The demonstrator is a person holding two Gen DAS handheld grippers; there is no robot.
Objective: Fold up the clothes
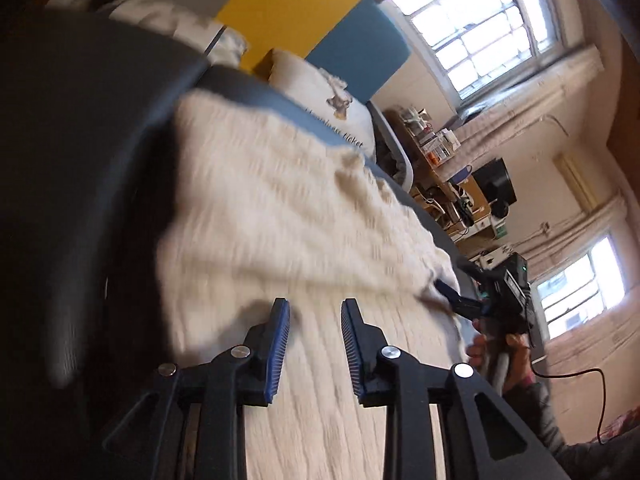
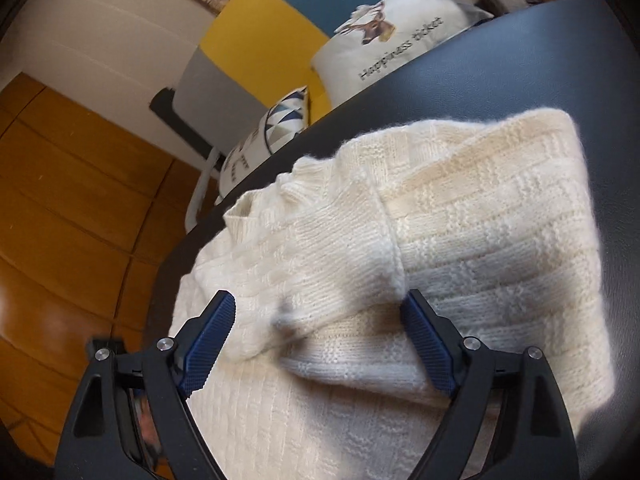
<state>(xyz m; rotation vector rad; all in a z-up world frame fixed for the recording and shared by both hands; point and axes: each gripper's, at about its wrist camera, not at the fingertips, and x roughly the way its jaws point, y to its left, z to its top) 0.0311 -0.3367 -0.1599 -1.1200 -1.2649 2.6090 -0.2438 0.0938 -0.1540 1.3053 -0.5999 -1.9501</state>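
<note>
A cream knit sweater (image 1: 280,200) lies folded on a dark round table (image 1: 80,120). My left gripper (image 1: 315,304) hovers over its near ribbed part, jaws a little apart, nothing between the pads. In the right wrist view the sweater (image 2: 480,220) shows a sleeve folded across the body. My right gripper (image 2: 318,298) stands wide open over that sleeve fold, one blue pad on either side, neither pressing on it. From the left wrist view the right gripper (image 1: 460,300) sits at the sweater's far right edge, held by a hand (image 1: 480,352).
The table's edge (image 2: 520,60) curves close behind the sweater. Beyond it a chair holds a white printed cushion (image 2: 392,40) and a patterned cushion (image 2: 272,128). Wooden floor (image 2: 60,200) lies to the left. A cluttered desk (image 1: 452,184) and windows are farther off.
</note>
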